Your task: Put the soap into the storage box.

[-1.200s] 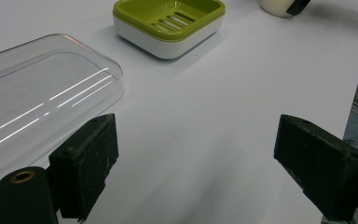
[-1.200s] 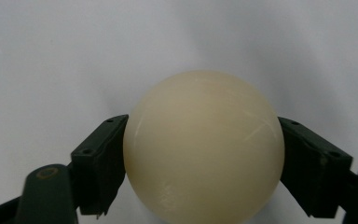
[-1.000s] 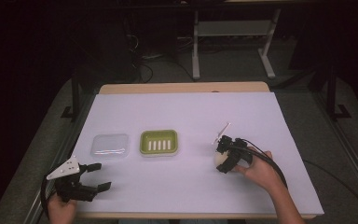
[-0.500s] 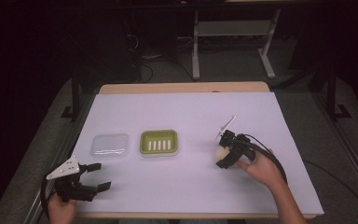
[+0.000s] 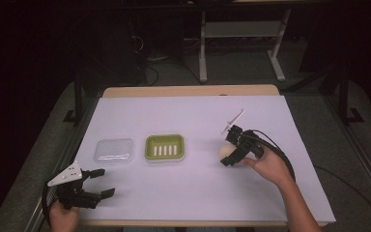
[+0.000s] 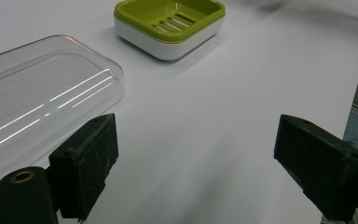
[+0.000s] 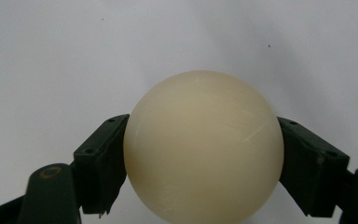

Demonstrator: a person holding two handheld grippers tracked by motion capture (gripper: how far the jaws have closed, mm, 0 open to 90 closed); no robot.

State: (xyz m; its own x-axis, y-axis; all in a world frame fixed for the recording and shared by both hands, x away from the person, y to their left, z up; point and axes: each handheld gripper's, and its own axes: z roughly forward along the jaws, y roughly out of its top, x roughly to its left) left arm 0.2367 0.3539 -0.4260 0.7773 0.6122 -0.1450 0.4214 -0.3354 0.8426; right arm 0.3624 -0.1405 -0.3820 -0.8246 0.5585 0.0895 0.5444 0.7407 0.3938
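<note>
This looked like a lab or recording room set up for data capture, not a home. The table (image 5: 188, 92) had a pale wooden top almost wholly covered by a plain white sheet (image 5: 270, 121), a staged working surface. Around it the room was dark, with grey carpeted floor (image 5: 352, 145). Behind the table stood a white metal stand (image 5: 241, 43) on splayed legs, and loose black cables (image 5: 149, 72) lay tangled on the floor beside it. Dark metal frame legs (image 5: 79, 96) flanked the table on both sides.
</note>
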